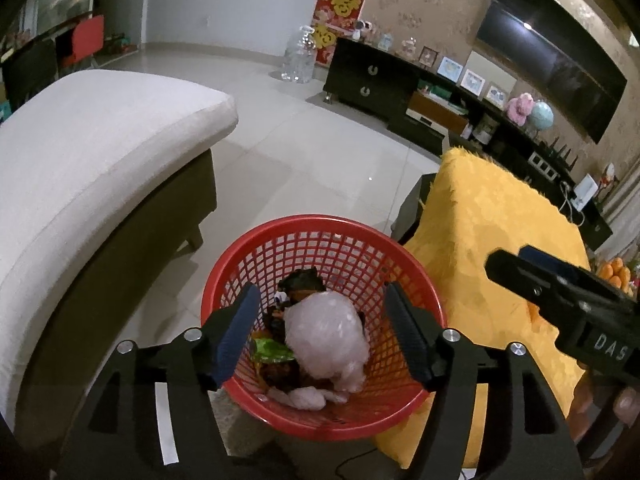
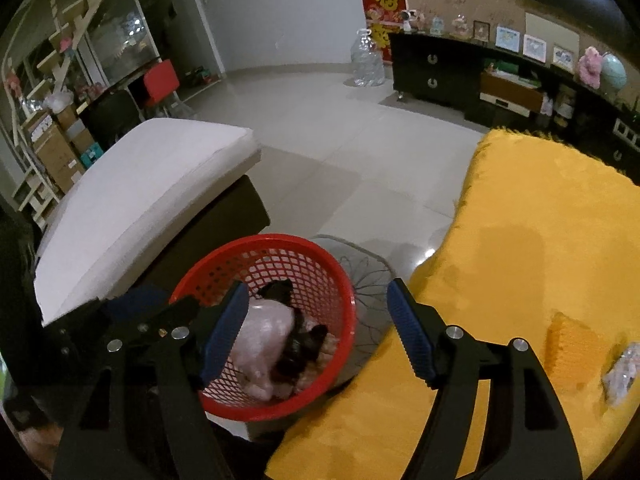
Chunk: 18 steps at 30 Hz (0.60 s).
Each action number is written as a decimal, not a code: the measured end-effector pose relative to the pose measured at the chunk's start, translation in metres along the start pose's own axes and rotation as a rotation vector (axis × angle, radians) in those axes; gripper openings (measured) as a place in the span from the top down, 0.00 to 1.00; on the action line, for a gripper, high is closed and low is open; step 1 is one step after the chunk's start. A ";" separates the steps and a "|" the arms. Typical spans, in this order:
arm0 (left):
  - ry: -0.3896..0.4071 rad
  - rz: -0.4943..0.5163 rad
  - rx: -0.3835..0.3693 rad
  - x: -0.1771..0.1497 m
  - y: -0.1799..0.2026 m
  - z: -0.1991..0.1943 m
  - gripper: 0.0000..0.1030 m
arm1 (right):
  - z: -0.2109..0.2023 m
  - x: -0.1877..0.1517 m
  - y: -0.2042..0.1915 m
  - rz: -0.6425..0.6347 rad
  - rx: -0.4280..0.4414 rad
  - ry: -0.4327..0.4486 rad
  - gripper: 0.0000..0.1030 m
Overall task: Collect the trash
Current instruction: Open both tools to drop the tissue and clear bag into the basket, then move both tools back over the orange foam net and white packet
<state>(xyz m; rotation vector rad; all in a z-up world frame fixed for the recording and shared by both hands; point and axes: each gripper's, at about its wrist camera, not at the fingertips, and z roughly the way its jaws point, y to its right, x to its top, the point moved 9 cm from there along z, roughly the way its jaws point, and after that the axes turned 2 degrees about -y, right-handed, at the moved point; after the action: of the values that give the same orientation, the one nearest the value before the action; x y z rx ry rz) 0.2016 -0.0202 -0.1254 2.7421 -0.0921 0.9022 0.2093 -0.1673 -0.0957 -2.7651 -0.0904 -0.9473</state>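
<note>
Much trash, like a pale crumpled plastic bag (image 1: 326,330), is already piled in the round red plastic mesh basket (image 1: 416,276). Both the left hand-held gripper (image 1: 322,334) and the right hand-held gripper (image 2: 316,330) are spread wide with nothing held. One small shiny wrapper (image 2: 622,372) is left on the yellow fuzzy table cover (image 2: 540,220) at the right.

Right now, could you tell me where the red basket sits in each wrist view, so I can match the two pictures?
Left wrist view: the red basket sits bottom centre, framed by the open left gripper.
Right wrist view: the red basket sits lower left of centre, partly behind the right gripper's left finger.
Shared landmark: the yellow fuzzy cover just right of the basket.
</note>
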 end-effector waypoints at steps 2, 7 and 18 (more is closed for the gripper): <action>0.007 0.000 -0.004 0.000 0.001 -0.003 0.37 | -0.006 -0.006 0.008 -0.002 -0.022 0.009 0.33; 0.011 0.022 -0.007 -0.004 0.009 -0.004 0.35 | -0.018 -0.025 0.030 -0.011 -0.096 0.029 0.32; -0.023 0.093 -0.047 -0.024 0.050 0.003 0.31 | -0.043 -0.074 0.097 0.083 -0.225 0.036 0.23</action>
<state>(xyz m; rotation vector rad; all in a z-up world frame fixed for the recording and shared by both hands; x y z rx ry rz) 0.1767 -0.0694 -0.1310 2.7247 -0.2431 0.8806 0.1373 -0.2700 -0.1260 -2.9260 0.1441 -1.0436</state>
